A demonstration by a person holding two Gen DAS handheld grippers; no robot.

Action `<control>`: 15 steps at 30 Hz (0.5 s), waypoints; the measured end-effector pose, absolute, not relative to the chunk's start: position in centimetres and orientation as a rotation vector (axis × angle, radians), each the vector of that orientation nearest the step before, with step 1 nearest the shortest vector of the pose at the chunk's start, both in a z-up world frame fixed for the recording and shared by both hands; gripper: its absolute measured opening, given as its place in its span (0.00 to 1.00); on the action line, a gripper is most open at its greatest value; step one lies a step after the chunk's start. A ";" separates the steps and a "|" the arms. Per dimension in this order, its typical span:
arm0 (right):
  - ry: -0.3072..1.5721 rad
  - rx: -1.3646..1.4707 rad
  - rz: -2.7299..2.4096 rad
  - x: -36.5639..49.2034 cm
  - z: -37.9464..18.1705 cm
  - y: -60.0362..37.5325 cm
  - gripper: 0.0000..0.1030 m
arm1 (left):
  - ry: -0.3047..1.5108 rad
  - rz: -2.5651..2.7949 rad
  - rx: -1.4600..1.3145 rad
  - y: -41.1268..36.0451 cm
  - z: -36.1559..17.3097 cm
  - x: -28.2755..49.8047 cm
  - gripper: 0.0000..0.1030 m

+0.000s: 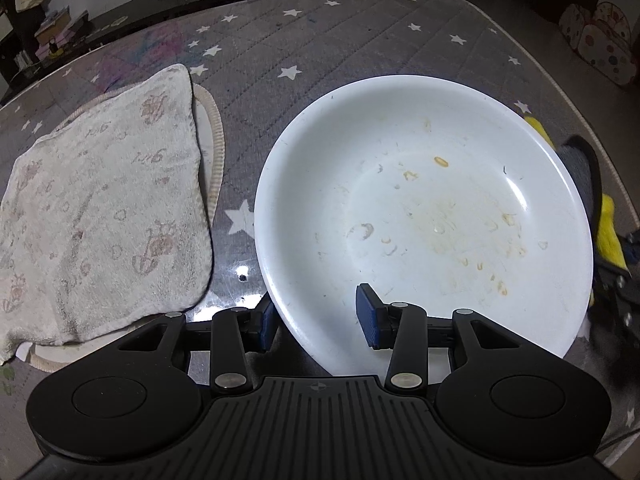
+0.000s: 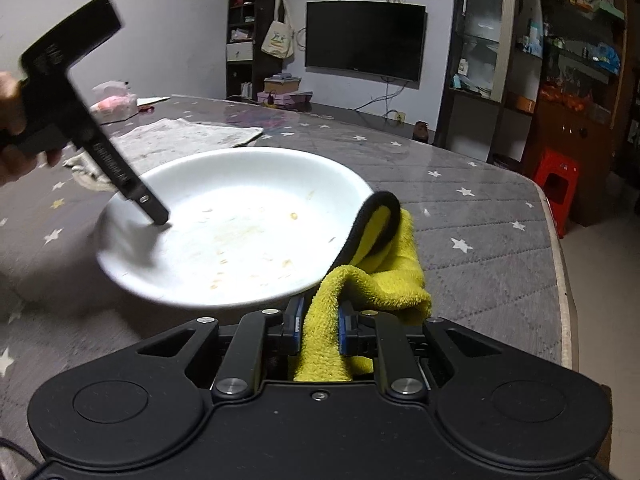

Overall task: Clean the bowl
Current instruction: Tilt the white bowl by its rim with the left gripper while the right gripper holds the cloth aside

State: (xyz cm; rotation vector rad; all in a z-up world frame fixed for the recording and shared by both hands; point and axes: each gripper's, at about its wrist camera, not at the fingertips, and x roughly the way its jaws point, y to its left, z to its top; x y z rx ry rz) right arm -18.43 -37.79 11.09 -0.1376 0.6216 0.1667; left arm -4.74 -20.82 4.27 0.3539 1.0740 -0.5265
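Left wrist view: a wide white bowl [image 1: 424, 216] sits on a grey quilted table cover [image 1: 320, 40] printed with white stars. The inside of the bowl carries dried yellowish smears and specks. The left gripper [image 1: 318, 318] straddles the near rim of the bowl, one blue pad outside the wall and one inside; whether the pads press on the rim cannot be told from here. To the left of the bowl lies a folded pale towel [image 1: 104, 208] with a faded pink print, resting on a woven mat [image 1: 214, 148]. At the right edge a bit of yellow cloth [image 1: 610, 236] and part of the other tool show beyond the bowl

Right wrist view: the right gripper [image 2: 319, 330] is clamped on the yellow cloth [image 2: 384, 264], which bunches up against the bowl's [image 2: 248, 184] near right rim and has a black-edged fold curling over it. Across the bowl, the left gripper [image 2: 158, 218] reaches down to the far left rim, held by a hand [image 2: 10, 120] at the frame's edge. Behind stand a wall-mounted television [image 2: 364, 40], shelves and a red stool [image 2: 558, 184]
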 end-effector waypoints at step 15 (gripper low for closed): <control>0.623 -0.188 0.223 -20.3 11.7 -35.9 0.17 | 1.051 -0.540 0.397 -21.1 4.4 -4.9 0.42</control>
